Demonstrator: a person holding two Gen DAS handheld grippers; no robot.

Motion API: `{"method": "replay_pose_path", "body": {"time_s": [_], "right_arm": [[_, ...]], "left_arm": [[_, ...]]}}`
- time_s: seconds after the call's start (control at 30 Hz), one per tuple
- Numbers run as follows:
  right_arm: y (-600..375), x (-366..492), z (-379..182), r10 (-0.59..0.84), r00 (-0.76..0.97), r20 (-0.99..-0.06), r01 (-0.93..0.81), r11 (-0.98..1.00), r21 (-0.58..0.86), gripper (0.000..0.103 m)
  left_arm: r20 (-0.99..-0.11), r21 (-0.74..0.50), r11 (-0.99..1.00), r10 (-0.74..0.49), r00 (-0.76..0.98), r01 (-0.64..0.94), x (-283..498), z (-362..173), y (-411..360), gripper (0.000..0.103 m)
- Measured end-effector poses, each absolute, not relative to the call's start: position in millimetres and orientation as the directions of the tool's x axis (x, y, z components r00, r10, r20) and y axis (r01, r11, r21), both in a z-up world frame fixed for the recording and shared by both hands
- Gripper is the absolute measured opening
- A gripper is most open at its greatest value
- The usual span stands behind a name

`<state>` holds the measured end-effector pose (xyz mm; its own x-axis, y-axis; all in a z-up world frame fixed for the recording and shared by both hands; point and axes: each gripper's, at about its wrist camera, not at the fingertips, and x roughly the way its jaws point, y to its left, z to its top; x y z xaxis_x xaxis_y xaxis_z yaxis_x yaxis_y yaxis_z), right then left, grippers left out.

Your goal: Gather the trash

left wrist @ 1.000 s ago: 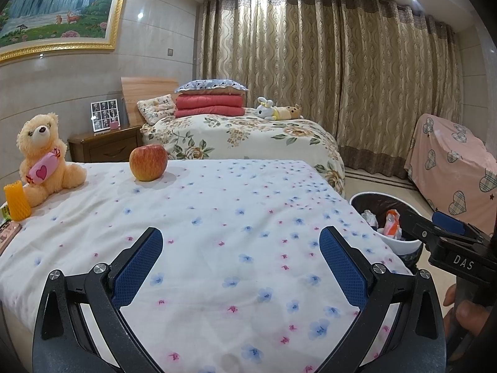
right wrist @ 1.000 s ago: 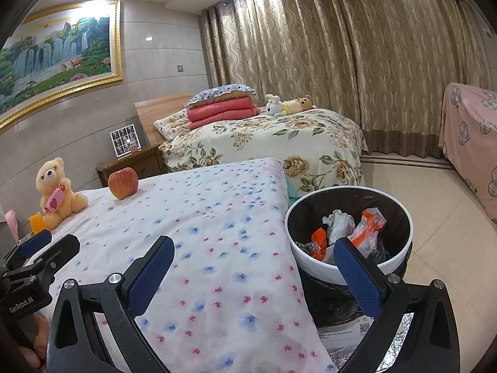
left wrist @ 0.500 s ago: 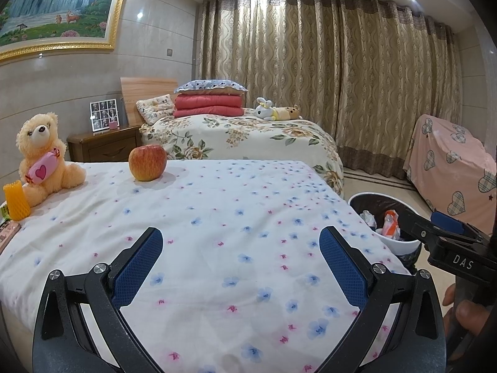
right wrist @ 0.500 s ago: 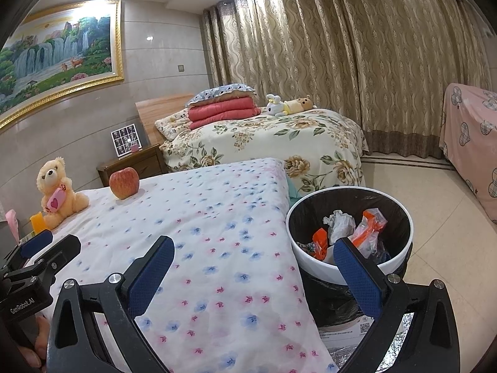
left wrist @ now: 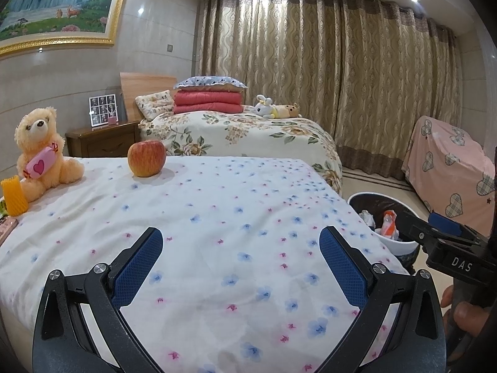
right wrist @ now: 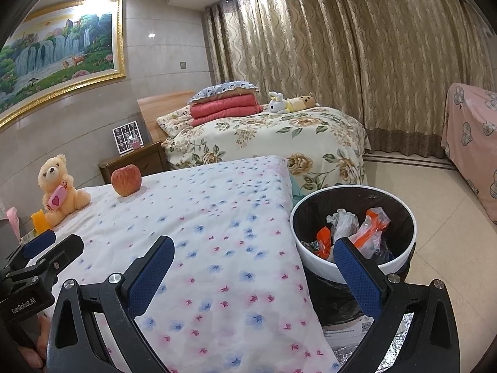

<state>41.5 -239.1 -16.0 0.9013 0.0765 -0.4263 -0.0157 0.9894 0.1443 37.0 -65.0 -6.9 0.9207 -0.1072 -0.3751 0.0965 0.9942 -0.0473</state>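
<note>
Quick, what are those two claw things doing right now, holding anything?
Left gripper: open, holding nothing.
Right gripper: open, holding nothing.

"DAS" stands on the right gripper [left wrist: 447, 242], "GenRobot.AI" on the left gripper [right wrist: 40, 258].

Bedspread [left wrist: 223, 217] w/ small flower print is bare across middle & near edge, so wide flat room between and ahead of both grippers. Obstacles sit only at far left: apple [left wrist: 146, 158], teddy bear [left wrist: 40, 152], yellow ridged object [left wrist: 14, 194] just beside the bear. Right of bed edge: trash bin [right wrist: 313, 258] touching the bedspread side, mouth unobstructed from above, wrappers [right wrist: 369, 230] low inside. Floor [right wrist: 441, 205] beyond bin clear up to pink-covered furniture [right wrist: 472, 143].
</note>
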Motion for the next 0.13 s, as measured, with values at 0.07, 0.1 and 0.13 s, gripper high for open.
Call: {"method": "replay_pose_path", "body": {"time_s": [0.07, 0.1, 0.13], "right_arm": [[-238.2, 42.5, -16.5, 0.08, 0.899, -0.431, -0.018, 0.989, 0.145, 0.103], [-237.7, 43.0, -16.7, 0.08, 0.897, -0.434, -0.019, 0.989, 0.144, 0.103], [-237.0, 43.9, -17.0, 0.081, 0.895, -0.438, -0.021, 0.99, 0.142, 0.103]], "left_arm": [[-0.381, -0.052, 0.994, -0.109, 0.918, 0.096, 38.2, -8.1, -63.9, 0.103], [-0.385, -0.057, 0.994, -0.11, 0.916, 0.096, 39.6, -8.7, -62.4, 0.103], [-0.389, -0.063, 0.993, -0.112, 0.914, 0.095, 40.3, -9.0, -61.6, 0.103]]}}
